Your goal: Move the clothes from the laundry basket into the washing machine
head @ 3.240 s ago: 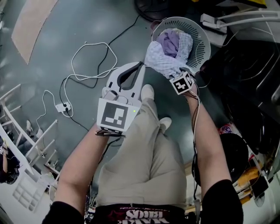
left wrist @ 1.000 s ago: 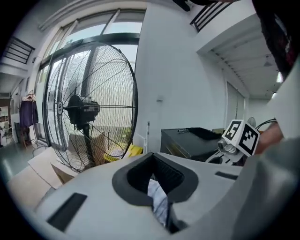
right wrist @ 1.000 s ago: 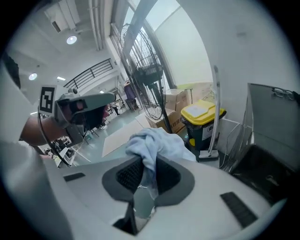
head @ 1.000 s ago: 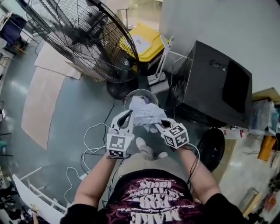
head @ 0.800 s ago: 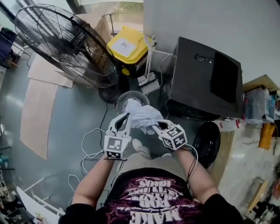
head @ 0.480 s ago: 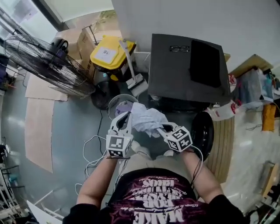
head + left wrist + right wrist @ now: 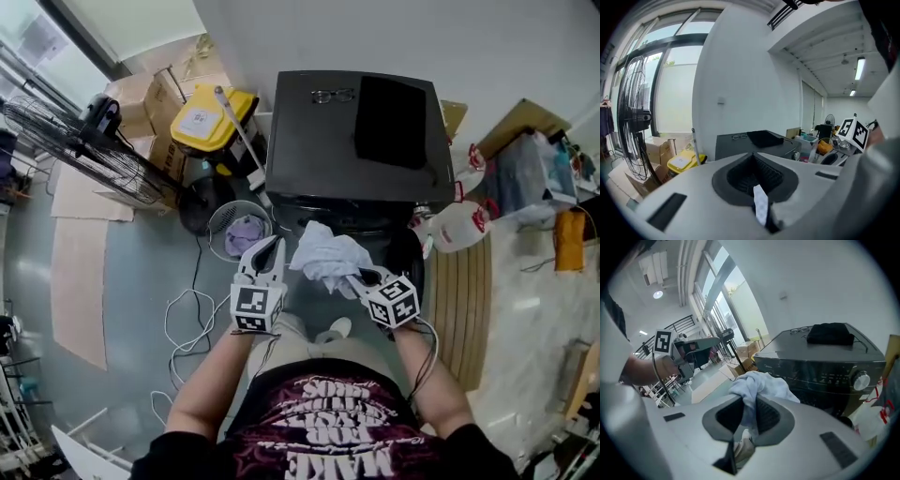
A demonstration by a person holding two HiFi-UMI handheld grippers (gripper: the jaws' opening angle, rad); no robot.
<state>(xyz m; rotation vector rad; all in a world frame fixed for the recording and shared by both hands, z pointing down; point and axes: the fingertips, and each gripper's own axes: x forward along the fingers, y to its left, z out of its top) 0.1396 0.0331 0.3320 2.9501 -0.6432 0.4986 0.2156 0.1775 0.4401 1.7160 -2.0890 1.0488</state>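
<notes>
Shows the right gripper (image 7: 356, 276) pinched narrowly on a pale garment (image 7: 328, 255), which bunches up just in front of the black washing machine (image 7: 347, 131). Shows the left gripper (image 7: 272, 246) closed on nothing, near the laundry basket (image 7: 216, 220), with purple clothing (image 7: 246, 231) inside.
</notes>
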